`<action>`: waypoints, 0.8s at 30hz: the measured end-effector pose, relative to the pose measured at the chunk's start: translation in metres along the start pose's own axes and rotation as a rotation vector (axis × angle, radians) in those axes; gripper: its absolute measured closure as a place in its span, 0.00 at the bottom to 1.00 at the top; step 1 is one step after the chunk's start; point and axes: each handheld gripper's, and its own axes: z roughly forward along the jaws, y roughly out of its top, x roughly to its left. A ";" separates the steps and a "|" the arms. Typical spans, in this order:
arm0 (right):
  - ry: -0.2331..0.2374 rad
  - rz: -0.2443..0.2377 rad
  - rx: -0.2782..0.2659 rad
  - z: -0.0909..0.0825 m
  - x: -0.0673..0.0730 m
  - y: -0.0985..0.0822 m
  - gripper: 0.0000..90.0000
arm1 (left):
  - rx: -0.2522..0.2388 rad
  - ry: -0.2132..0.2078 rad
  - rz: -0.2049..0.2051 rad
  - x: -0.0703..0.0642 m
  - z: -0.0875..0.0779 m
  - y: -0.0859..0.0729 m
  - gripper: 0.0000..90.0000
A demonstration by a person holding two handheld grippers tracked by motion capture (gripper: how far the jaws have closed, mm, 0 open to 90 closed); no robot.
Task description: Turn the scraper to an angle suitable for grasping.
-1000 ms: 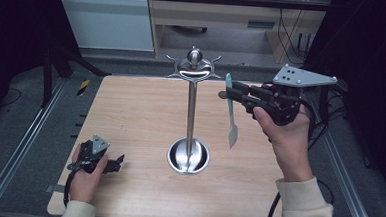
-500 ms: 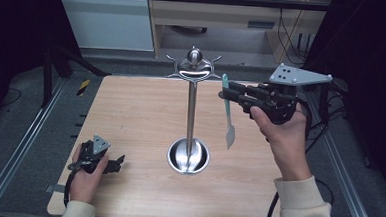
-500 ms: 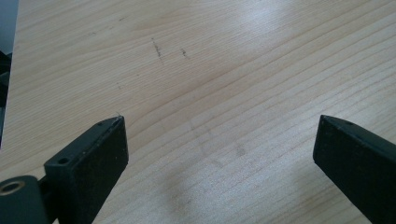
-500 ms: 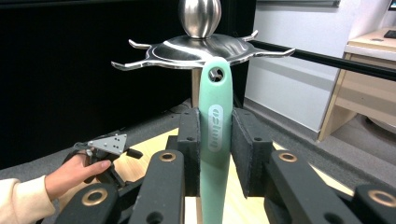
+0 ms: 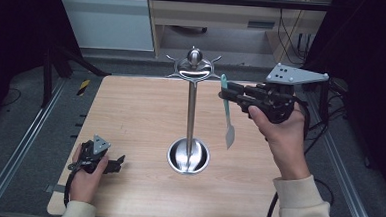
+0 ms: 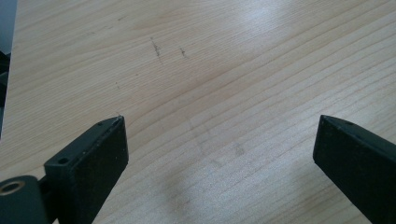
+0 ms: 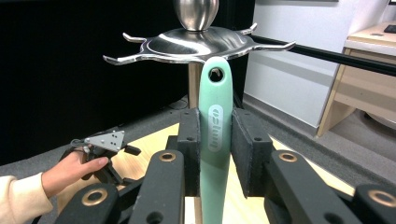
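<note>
Between the right gripper (image 7: pixel 215 154) jaws, green spatula (image 7: pixel 215 135) clamped, beside rack hooks (image 7: pixel 201 44)

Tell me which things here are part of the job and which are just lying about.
Part of the job:
- green spatula, clamped in the right tool
- steel hanging stand

Idle or lying about:
- left tool, open, resting on the table
- yellow-black item on the floor

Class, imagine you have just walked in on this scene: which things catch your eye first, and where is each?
A tall steel stand with hooked arms rises from the middle of the wooden table. Beside its top, the right gripper clamps the handle of a green spatula, which hangs blade down. The left gripper rests open near the table's front left corner.
</note>
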 end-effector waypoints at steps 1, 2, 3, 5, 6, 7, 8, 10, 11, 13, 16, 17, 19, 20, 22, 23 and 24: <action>0.000 0.001 0.002 0.000 0.000 0.000 0.82 | 0.000 0.000 0.000 0.000 0.000 0.000 0.03; 0.000 0.002 -0.001 0.001 0.000 0.000 0.82 | 0.000 0.000 0.000 0.000 0.000 0.000 0.03; 0.001 0.002 0.000 0.001 0.000 0.000 0.82 | 0.000 0.000 0.001 0.000 0.000 0.000 0.03; 0.001 0.001 0.003 0.002 0.000 0.000 0.82 | 0.000 0.000 0.001 0.000 0.000 0.000 0.03; 0.001 0.001 0.003 0.003 0.000 0.000 0.82 | 0.000 0.000 0.001 0.000 0.000 0.000 0.03; 0.001 0.001 0.003 0.003 0.000 0.000 0.82 | 0.000 -0.001 0.001 0.000 0.000 0.000 0.03; 0.001 0.001 0.003 0.004 0.000 0.000 0.82 | 0.001 -0.001 0.001 0.000 0.000 0.000 0.03; 0.002 -0.001 0.004 0.004 0.000 -0.001 0.82 | 0.002 -0.002 0.003 0.000 0.000 0.000 0.03; 0.002 -0.001 0.005 0.004 0.001 -0.001 0.82 | 0.002 -0.002 0.003 0.000 0.000 0.000 0.03; 0.000 -0.001 0.006 0.005 0.001 0.000 0.82 | 0.002 -0.002 0.004 0.000 0.000 0.000 0.03; 0.002 -0.002 0.006 0.006 0.002 0.000 0.82 | 0.001 -0.002 0.002 -0.001 0.000 0.000 0.03; 0.002 -0.003 0.007 0.006 0.002 0.000 0.82 | 0.002 -0.003 0.003 -0.001 0.000 0.000 0.03; 0.003 -0.001 0.006 0.007 0.002 0.000 0.82 | 0.003 -0.003 0.004 -0.001 0.000 0.000 0.03; 0.002 -0.002 0.006 0.007 0.002 0.000 0.82 | 0.002 -0.004 0.005 -0.001 0.001 0.000 0.03; 0.002 -0.002 0.005 0.008 0.002 0.000 0.82 | 0.003 -0.005 0.006 -0.001 0.001 0.000 0.03; 0.001 -0.002 0.005 0.008 0.002 0.000 0.82 | 0.004 -0.005 0.006 -0.001 0.001 0.000 0.03; 0.001 -0.001 0.005 0.008 0.002 0.000 0.82 | 0.004 -0.006 0.006 -0.001 0.001 0.000 0.03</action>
